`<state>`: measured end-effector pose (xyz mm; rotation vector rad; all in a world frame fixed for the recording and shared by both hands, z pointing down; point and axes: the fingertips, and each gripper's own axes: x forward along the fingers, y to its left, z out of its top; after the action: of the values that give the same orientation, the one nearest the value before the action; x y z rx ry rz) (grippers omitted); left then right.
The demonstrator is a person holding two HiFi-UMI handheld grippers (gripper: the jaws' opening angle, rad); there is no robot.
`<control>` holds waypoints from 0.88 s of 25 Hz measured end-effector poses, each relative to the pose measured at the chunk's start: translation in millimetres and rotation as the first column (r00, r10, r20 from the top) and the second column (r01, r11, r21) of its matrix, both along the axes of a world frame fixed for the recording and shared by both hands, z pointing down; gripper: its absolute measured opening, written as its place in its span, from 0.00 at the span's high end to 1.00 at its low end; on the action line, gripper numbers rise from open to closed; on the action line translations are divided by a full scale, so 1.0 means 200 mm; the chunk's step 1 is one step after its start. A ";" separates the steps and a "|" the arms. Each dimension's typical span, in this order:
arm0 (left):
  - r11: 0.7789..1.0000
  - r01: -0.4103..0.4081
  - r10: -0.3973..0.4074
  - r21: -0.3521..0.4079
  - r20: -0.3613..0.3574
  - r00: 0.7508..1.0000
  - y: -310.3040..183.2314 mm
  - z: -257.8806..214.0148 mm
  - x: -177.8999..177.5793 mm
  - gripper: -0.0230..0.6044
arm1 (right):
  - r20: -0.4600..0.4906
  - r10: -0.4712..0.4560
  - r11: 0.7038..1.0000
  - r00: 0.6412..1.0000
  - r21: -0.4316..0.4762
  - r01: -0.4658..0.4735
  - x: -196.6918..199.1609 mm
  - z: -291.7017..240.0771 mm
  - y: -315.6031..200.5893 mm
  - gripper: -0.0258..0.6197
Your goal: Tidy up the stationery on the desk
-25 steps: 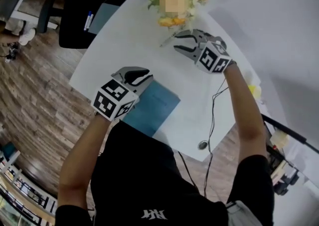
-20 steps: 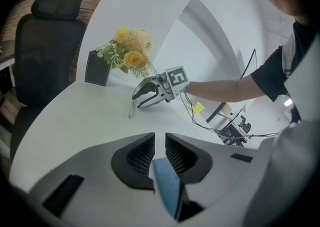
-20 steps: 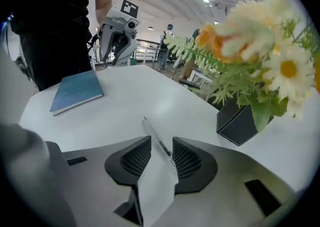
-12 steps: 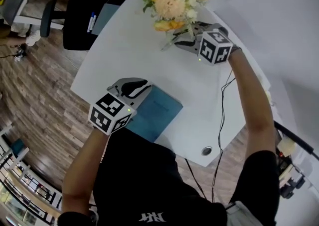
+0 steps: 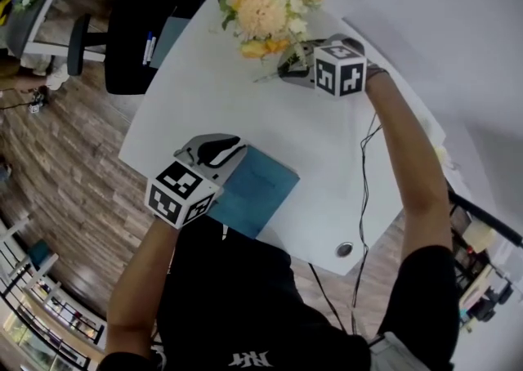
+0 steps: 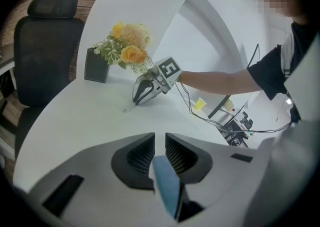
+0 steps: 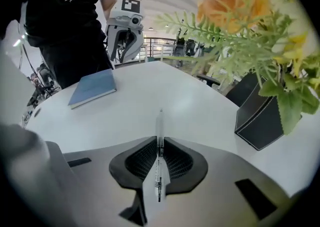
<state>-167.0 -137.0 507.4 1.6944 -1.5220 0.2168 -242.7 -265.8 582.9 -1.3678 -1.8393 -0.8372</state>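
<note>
At the far side of the desk (image 5: 204, 91), right gripper (image 7: 159, 140) is pressed onto a clear pen (image 7: 159, 163). Jaws have just been closing and now pinch the barrel between the pads. Pen runs lengthwise along the jaws, tip sticking out past them and pointing toward the desk middle. Pen is close to the desk top; cannot tell if it touches. Just beside this gripper, toward the far edge, a black square vase (image 7: 257, 116) holds yellow and orange flowers (image 5: 263, 10) that hang over the gripper.

At the near edge, left gripper (image 6: 160, 136) has its jaws nearly together, pinching one corner of a blue notebook (image 5: 260, 189). Rest of the notebook lies on the desk, well apart from the pen. A thin black cable (image 5: 364, 165) runs along the right forearm and off the near edge. Black office chair (image 6: 45, 46) stands beyond the desk's left edge.
</note>
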 end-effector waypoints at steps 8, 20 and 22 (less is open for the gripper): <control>0.990 -0.134 0.136 -0.043 0.043 0.990 0.06 0.06 0.03 0.86 | 0.021 0.329 0.942 0.944 -0.079 -0.327 0.25 -0.12 -0.14 0.86; 0.916 -0.399 0.397 0.036 0.065 0.916 0.21 0.04 0.04 0.86 | -0.180 0.974 0.056 0.137 -0.395 -0.917 1.03 -0.46 -0.07 0.86; 0.896 -0.442 0.439 0.048 0.059 0.897 0.26 0.05 0.07 0.86 | -0.251 0.968 -0.127 -0.017 -0.432 -0.893 1.15 -0.45 0.04 0.86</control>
<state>-153.5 -85.0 518.0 2.0819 -1.1641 0.4540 -12.3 -257.1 493.1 0.2585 -2.5426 0.4502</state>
